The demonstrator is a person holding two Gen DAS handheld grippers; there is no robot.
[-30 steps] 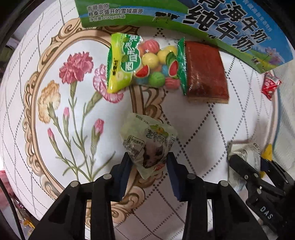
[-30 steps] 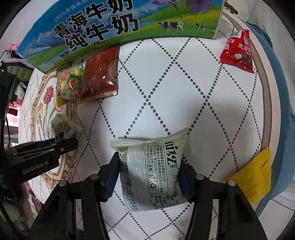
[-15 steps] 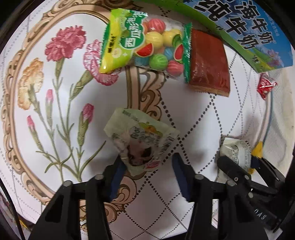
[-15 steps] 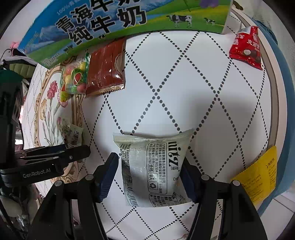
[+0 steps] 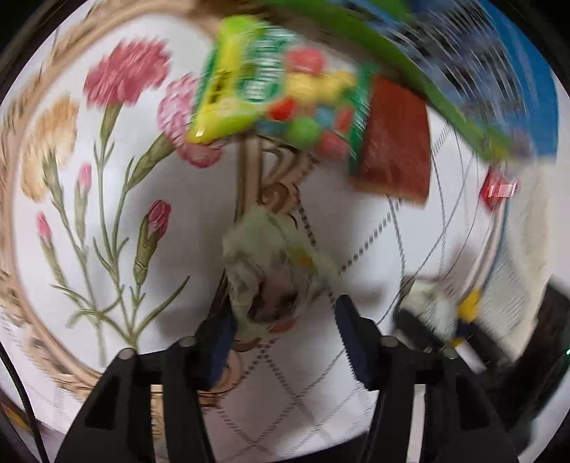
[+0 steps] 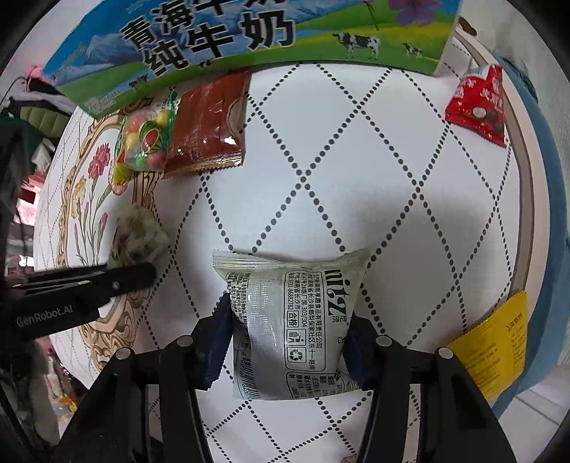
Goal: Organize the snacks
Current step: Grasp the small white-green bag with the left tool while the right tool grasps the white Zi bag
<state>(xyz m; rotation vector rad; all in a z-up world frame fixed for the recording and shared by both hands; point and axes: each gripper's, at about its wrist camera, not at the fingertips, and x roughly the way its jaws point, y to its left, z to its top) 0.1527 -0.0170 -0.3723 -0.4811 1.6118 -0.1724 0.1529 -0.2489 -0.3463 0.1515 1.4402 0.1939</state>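
Observation:
The left wrist view is motion-blurred. My left gripper (image 5: 281,338) is open; a small pale green snack packet (image 5: 274,274) sits loose between the jaws, against the left one. It also shows in the right wrist view (image 6: 137,237), beside the left gripper (image 6: 107,281). My right gripper (image 6: 288,338) is shut on a white snack bag (image 6: 292,317) with printed text, above the tablecloth. A green candy bag (image 5: 270,103) and a brown packet (image 5: 395,149) lie side by side against the milk carton (image 6: 249,32).
A red snack packet (image 6: 481,107) lies at the far right near the round table's rim (image 6: 523,171). A yellow packet (image 6: 495,342) hangs at the right edge. The tablecloth (image 6: 356,178) has a diamond dot pattern and a flower panel (image 5: 107,178) on the left.
My left gripper's jaws have opened wider and let go of the pale green packet, which has dropped and turned. The left camera moves fast. My right gripper keeps hold of the white bag.

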